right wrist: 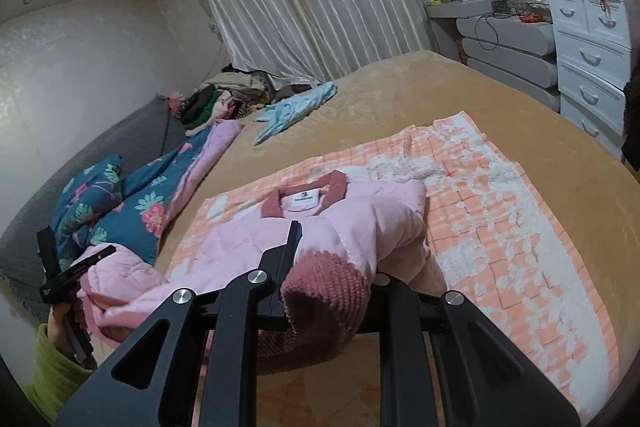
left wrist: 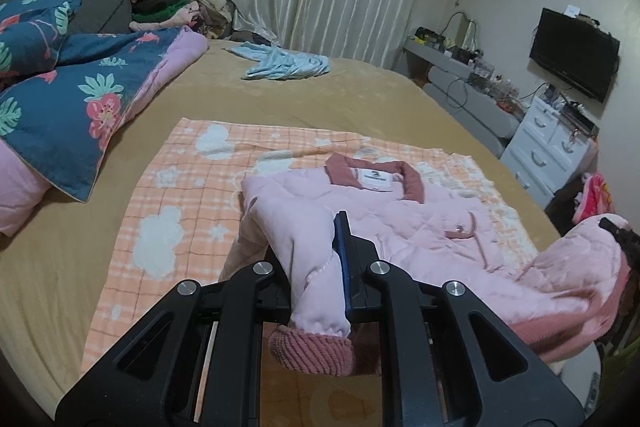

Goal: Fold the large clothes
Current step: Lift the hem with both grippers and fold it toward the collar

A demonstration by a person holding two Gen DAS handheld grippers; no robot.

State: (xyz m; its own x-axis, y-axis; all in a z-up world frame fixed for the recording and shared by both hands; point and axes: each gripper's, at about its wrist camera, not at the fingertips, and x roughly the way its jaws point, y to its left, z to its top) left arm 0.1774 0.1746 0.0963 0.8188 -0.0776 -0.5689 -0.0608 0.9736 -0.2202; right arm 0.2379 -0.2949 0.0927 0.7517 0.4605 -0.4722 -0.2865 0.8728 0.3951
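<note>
A pink quilted jacket (left wrist: 420, 223) with a dark-pink collar lies on an orange checked blanket (left wrist: 180, 211) on the bed. My left gripper (left wrist: 316, 267) is shut on the jacket's left sleeve, just above its ribbed dark-pink cuff (left wrist: 312, 351), and holds it lifted. My right gripper (right wrist: 336, 259) is shut on the right sleeve near its ribbed cuff (right wrist: 324, 291), also lifted. The jacket (right wrist: 240, 239) and the blanket (right wrist: 500, 195) also show in the right wrist view. Each gripper appears at the other view's edge, the right one (left wrist: 624, 239) and the left one (right wrist: 72, 267).
A blue floral quilt (left wrist: 72, 95) lies at the left of the tan bed (left wrist: 320, 99). A light-blue garment (left wrist: 288, 65) lies near the far edge. A clothes pile (right wrist: 228, 95) sits by the curtain. White drawers (right wrist: 592, 59) and a grey dresser stand at the right.
</note>
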